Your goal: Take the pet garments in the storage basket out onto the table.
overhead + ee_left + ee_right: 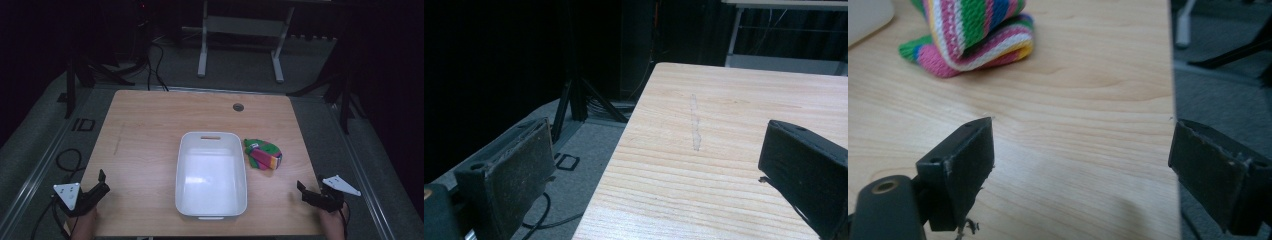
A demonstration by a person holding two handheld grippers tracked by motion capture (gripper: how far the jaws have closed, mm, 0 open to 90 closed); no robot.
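Right claw [1083, 160] agape, striped sock [973, 35] ahead

Wooden table [150, 130], light grain, with a round grommet hole [238, 107] near its far edge and a pale streak [695, 122] on the surface toward the left side. Grey carpet [240, 65] surrounds the table. Behind the far edge stands a white frame [239, 25] on two legs. Black tripod legs [80, 75] stand at the left, with black cables [155, 65] trailing across the carpet beside them. Further dark stand legs [340, 95] sit at the right. A cable loop [70, 161] lies on the floor left of the table. Background is dark.
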